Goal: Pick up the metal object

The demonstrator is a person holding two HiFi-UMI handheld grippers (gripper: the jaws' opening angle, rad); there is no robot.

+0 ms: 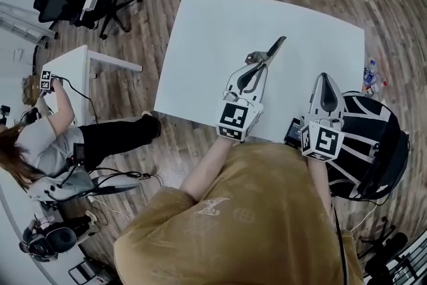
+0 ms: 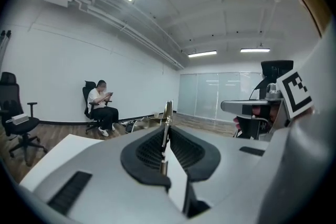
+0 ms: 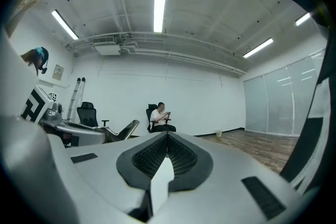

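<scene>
The metal object (image 1: 271,50) is a long, thin, grey tool, and it points away over the white table (image 1: 207,30). My left gripper (image 1: 256,67) is shut on its near end and holds it above the tabletop. In the left gripper view the metal object (image 2: 167,115) shows edge on, pinched between the two dark pads, with its tip past my left gripper (image 2: 165,139). My right gripper (image 1: 324,79) hovers at the table's near right edge. Seen from its own camera, my right gripper (image 3: 168,136) is shut with nothing between its jaws.
A person (image 1: 47,137) sits to the left beside a small white table (image 1: 73,67). A black office chair (image 1: 77,0) stands at the far left. A black and white bag (image 1: 373,143) lies to my right, with bottles (image 1: 371,73) on the wooden floor beyond it.
</scene>
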